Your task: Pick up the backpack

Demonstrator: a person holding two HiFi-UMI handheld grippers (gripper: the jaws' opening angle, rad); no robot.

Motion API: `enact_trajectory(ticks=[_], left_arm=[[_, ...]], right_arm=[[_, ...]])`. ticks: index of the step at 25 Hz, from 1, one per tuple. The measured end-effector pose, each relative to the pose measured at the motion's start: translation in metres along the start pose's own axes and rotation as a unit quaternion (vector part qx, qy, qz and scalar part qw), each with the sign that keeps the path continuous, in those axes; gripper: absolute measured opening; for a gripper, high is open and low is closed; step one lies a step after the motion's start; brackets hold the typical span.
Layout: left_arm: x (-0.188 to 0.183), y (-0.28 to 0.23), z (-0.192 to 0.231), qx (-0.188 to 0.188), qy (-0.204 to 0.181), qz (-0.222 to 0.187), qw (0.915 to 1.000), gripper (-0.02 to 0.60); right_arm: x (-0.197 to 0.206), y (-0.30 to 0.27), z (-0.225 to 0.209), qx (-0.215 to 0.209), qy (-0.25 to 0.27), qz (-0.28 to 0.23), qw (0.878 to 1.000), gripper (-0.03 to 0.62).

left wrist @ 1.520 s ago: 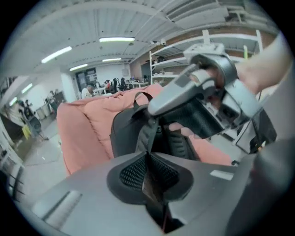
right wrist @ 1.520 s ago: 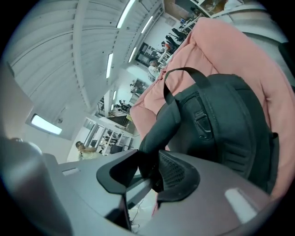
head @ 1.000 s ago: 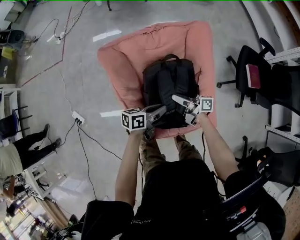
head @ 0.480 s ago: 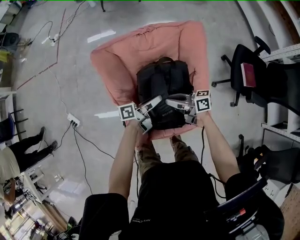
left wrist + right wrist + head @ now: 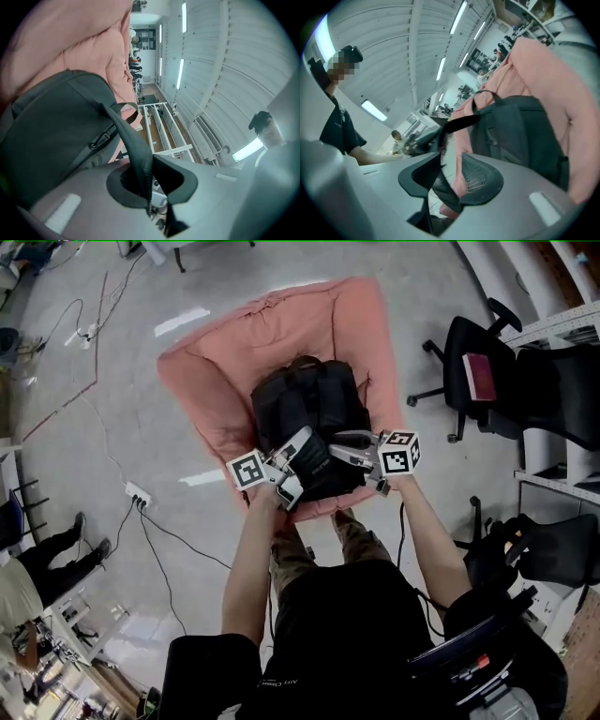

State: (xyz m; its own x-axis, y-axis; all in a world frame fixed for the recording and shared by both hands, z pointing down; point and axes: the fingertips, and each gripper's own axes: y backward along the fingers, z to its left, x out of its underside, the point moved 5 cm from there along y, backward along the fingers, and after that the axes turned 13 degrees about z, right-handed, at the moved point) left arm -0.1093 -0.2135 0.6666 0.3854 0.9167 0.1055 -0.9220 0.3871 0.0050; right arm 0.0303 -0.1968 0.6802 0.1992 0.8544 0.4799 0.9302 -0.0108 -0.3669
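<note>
Two claws: both are reaching onto the near end of the backpack (image 5: 309, 413), one at each side.
Left claw (image 5: 150, 190): its jaws are closing on a black shoulder strap (image 5: 135, 150), which is running down between the pads and being pinched there.
Right claw (image 5: 446, 180): its jaws are opening; the other strap (image 5: 459, 123) is hanging between them against one pad, with a gap of pink showing beside the mesh pad.
Backpack: it is sitting in the hollow of a pink beanbag (image 5: 211, 381) on the floor (image 5: 122, 409), top handle pointing away from the person.
Around: the beanbag's raised sides are hemming the pack in left and right (the person's legs (image 5: 292, 545) are standing just at its near edge). A black office chair (image 5: 473, 343) carrying a red book (image 5: 478, 378) is standing well apart at the right. A white power strip (image 5: 138, 494) and cables (image 5: 183, 535) are trailing over the floor at the left.
Writing: the marker cubes are showing only black-and-white squares; white print on the person's shirt is too small to read.
</note>
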Motion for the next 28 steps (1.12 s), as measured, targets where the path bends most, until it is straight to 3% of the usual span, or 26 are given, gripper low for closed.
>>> enact_trajectory(ticks=[3, 5, 10, 14, 17, 19, 20, 22, 24, 25, 28], left_arm=[[0.004, 0.013, -0.011, -0.001, -0.004, -0.003, 1.0, 0.028], [0.007, 0.018, -0.016, 0.005, -0.005, 0.0, 1.0, 0.026], [0.015, 0.021, -0.015, 0.006, -0.001, 0.006, 1.0, 0.026], [0.021, 0.02, -0.013, 0.005, 0.011, -0.008, 0.9999, 0.026], [0.024, 0.017, -0.01, 0.006, 0.014, -0.008, 0.9999, 0.026], [0.025, 0.019, -0.008, -0.002, 0.012, -0.003, 0.9999, 0.026], [0.024, 0.023, -0.009, -0.004, 0.011, -0.002, 0.9999, 0.028], [0.023, 0.031, -0.011, -0.002, 0.01, -0.001, 0.9999, 0.028], [0.024, 0.036, -0.011, -0.003, 0.005, 0.005, 1.0, 0.028], [0.025, 0.036, -0.01, -0.004, 0.003, 0.009, 0.9999, 0.028], [0.03, 0.033, -0.009, 0.001, 0.005, 0.012, 0.9999, 0.028]], right_arm=[[0.03, 0.027, -0.058, 0.167, -0.015, -0.007, 0.986, 0.186], [0.043, 0.035, -0.088, 0.221, -0.019, -0.001, 0.975, 0.213], [0.045, 0.008, -0.102, 0.183, -0.005, 0.033, 0.983, 0.222], [0.057, -0.032, -0.106, 0.15, -0.029, 0.102, 0.983, 0.195], [0.071, -0.047, -0.111, 0.156, -0.004, 0.154, 0.976, 0.268], [0.07, -0.046, -0.11, 0.145, 0.005, 0.133, 0.98, 0.28], [0.069, -0.044, -0.104, 0.119, 0.003, 0.112, 0.986, 0.274], [0.065, -0.037, -0.083, 0.031, -0.009, 0.067, 0.997, 0.154], [0.057, -0.032, -0.062, -0.034, -0.008, 0.038, 0.999, 0.178], [0.052, -0.029, -0.057, -0.031, 0.006, 0.028, 0.999, 0.189], [0.034, -0.025, -0.062, 0.033, 0.039, 0.003, 0.999, 0.242]])
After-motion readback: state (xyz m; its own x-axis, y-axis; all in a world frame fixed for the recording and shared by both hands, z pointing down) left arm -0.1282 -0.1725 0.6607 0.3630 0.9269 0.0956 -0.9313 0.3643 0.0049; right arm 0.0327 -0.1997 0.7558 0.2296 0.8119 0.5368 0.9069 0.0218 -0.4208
